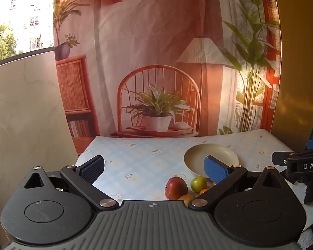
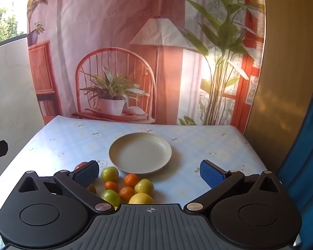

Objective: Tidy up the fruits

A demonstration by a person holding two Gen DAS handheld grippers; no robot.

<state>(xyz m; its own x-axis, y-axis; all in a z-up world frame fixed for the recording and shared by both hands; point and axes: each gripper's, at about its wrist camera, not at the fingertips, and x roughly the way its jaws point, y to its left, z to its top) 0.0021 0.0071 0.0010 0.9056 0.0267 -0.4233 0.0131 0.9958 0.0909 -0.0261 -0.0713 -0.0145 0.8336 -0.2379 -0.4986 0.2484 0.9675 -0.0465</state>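
Observation:
A cream plate (image 2: 140, 153) lies bare in the middle of the flower-print table, and it shows at the right in the left wrist view as the plate (image 1: 200, 156). In front of it sits a cluster of fruit: green fruits (image 2: 109, 174), small oranges (image 2: 131, 180) and a yellow citrus (image 2: 141, 199). A red apple (image 1: 176, 188) lies at the cluster's left, with a green fruit (image 1: 198, 184) beside it. My right gripper (image 2: 150, 174) is open above the cluster, holding nothing. My left gripper (image 1: 154, 169) is open and empty, left of the fruit.
The table (image 2: 73, 137) wears a pale blue cloth. A printed fabric backdrop (image 2: 125, 62) hangs along its far edge. A light wall panel (image 1: 20, 114) stands at the left and a brown-gold panel (image 2: 281, 93) at the right. The right gripper's black body (image 1: 298, 166) shows at the right.

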